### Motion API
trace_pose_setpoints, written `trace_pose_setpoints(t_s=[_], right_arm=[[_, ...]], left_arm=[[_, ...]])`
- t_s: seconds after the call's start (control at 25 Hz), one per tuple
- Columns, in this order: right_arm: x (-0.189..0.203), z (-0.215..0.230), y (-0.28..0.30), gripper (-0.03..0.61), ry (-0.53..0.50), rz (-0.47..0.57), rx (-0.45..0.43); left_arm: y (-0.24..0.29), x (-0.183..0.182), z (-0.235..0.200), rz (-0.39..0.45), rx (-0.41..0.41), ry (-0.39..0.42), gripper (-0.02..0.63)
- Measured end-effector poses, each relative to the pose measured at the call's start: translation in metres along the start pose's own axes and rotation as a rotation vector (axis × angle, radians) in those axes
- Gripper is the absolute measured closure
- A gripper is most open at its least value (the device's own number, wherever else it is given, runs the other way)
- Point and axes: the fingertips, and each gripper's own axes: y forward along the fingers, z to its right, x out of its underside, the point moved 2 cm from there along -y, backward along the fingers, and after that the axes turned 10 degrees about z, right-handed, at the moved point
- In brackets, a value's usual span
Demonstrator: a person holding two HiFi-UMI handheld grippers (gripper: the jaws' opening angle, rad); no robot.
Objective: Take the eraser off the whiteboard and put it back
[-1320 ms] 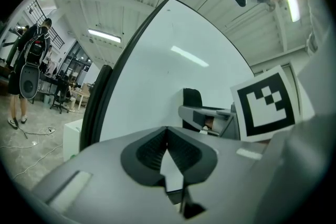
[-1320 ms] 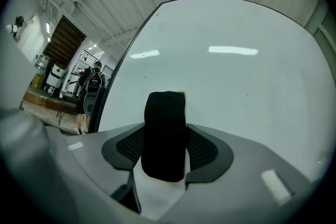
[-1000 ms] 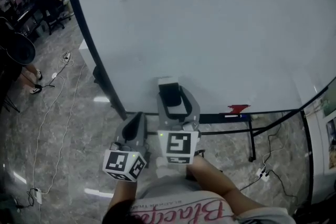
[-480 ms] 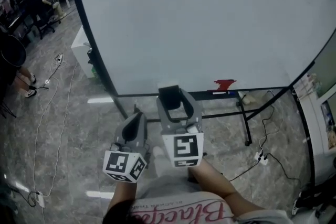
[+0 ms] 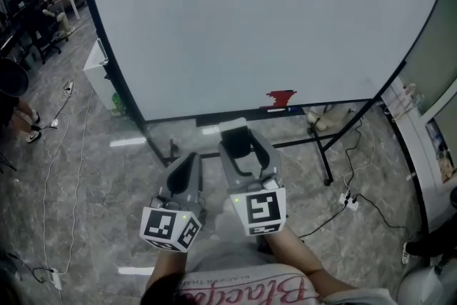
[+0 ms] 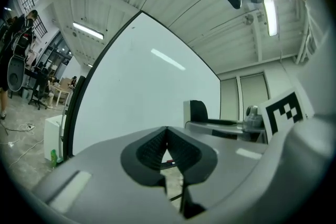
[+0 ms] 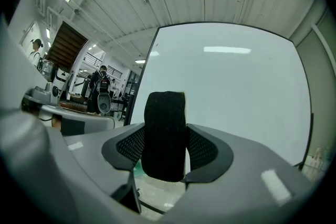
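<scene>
The eraser [image 5: 234, 134], black felt with a white back, stands upright between the pads of my right gripper [image 5: 246, 152], which is shut on it. In the right gripper view the eraser [image 7: 164, 136] fills the gap between the jaws of that gripper [image 7: 167, 150] and faces the whiteboard [image 7: 231, 92]. The whiteboard [image 5: 250, 25] stands ahead on a black frame, a good step away from both grippers. My left gripper [image 5: 186, 166] hovers just left of the right one, its jaws closed together with nothing in them; the left gripper view shows this gripper [image 6: 167, 132] with its pads meeting.
A red object [image 5: 280, 98] lies on the board's marker ledge [image 5: 214, 116]. A white cabinet [image 5: 96, 71] stands left of the board. Cables and a power strip [image 5: 348, 202] lie on the marble floor. People and desks are at the far left [image 5: 28, 18].
Both grippers have drawn back from the whiteboard, which now sits farther away and higher in the head view. The eraser stays in the right gripper.
</scene>
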Motion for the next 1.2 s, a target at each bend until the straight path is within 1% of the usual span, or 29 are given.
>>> trace_pose_setpoints(t_s=[0.24, 0.36, 0.52, 0.88, 1.04, 1.2], right_arm=[[0.005, 0.012, -0.019, 0.342, 0.028, -0.020, 0.000], [0.007, 0.024, -0.019, 0.342, 0.037, -0.026, 0.011], [0.007, 0.037, -0.014, 0.342, 0.025, -0.022, 0.006], [0.014, 0.076, 0.032, 0.342, 0.010, -0.018, -0.038], [0.019, 0.093, 0.063, 0.341, 0.009, -0.015, -0.052], [0.028, 0.109, 0.094, 0.341, 0.031, -0.019, -0.046]], left_arm=[[0.003, 0.009, 0.013, -0.028, 0.011, -0.001, 0.615], [0.013, 0.010, 0.020, -0.014, 0.016, -0.009, 0.615], [0.026, 0.011, 0.023, 0.011, 0.010, -0.019, 0.615], [0.070, 0.019, 0.014, 0.044, -0.044, -0.021, 0.615], [0.089, 0.026, 0.006, 0.036, -0.063, -0.017, 0.614], [0.107, 0.032, -0.005, 0.032, -0.079, -0.008, 0.615]])
